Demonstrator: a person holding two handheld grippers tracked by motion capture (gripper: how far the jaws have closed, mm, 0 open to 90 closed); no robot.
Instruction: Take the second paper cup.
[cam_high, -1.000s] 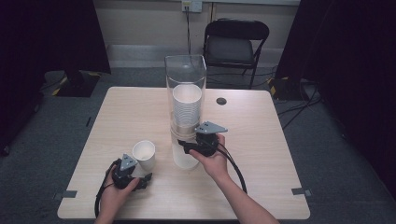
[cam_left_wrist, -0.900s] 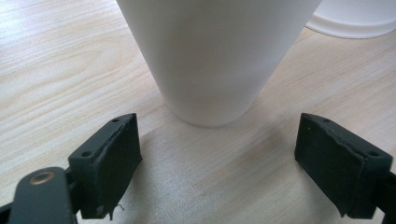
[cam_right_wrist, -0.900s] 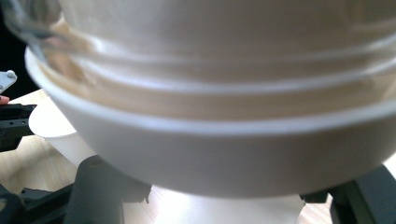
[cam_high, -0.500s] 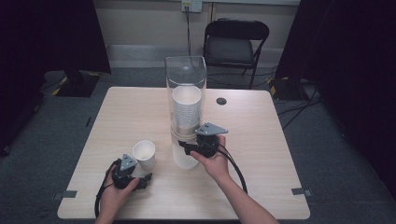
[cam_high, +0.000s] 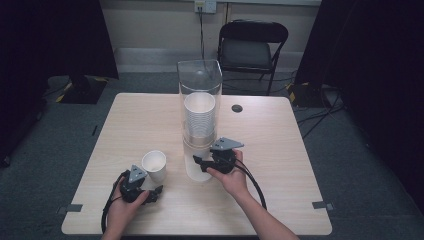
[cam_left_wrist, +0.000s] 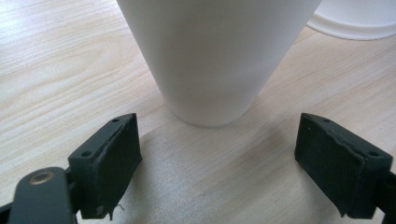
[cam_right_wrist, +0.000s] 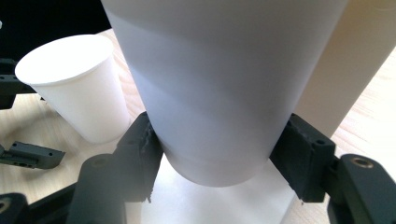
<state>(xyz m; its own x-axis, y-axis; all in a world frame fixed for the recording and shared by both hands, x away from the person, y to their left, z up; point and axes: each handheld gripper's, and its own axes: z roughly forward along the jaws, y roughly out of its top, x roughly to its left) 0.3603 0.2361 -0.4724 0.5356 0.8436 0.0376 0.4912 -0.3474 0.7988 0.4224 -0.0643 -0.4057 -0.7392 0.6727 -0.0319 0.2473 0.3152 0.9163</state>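
Right gripper (cam_high: 199, 163) has just been closing, and its pads now press both sides of the lowest paper cup (cam_right_wrist: 219, 107) hanging from the clear cup dispenser (cam_high: 200, 85), which stands at the middle of the table (cam_high: 295, 150). Left gripper (cam_high: 156, 192) rests near the table's front left corner with its jaws spread wide and nothing between them, just short of a single white paper cup (cam_high: 154, 165) standing upright on the wood.

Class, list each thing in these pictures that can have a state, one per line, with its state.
Bottom white paper cup of the dispenser stack: clamped by right gripper.
Single white paper cup: upright, free.
Left gripper: open.
Clear plastic dispenser tube: upright.
Black folding chair: unfolded.
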